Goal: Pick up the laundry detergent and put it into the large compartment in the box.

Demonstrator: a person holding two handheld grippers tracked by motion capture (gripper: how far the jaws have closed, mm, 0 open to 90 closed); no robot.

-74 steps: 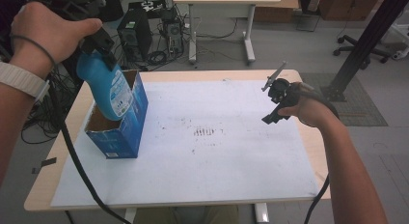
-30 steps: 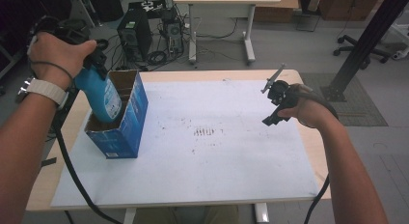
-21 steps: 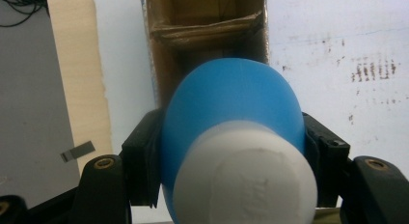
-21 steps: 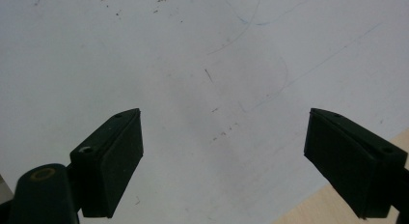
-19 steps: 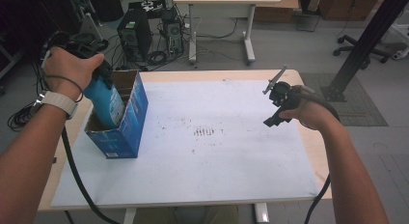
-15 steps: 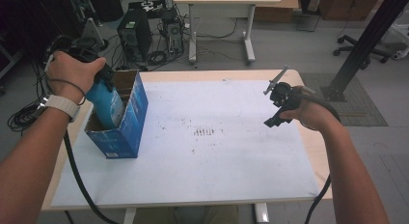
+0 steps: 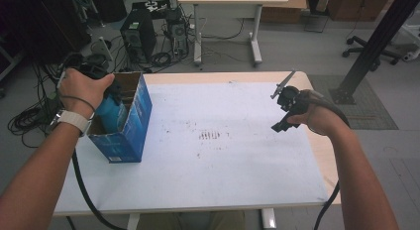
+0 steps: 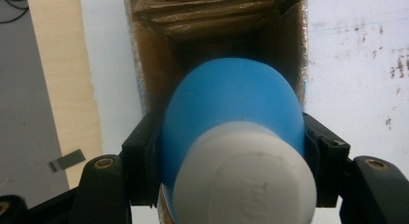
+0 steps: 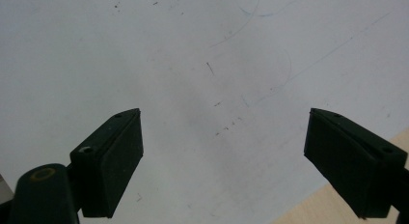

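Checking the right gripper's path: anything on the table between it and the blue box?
Nothing: in the high view only bare, smudged white sheet lies between right gripper and blue box.

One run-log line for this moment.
left gripper: shut on blue bottle, lowered into cardboard box | right gripper: open, empty, over white sheet
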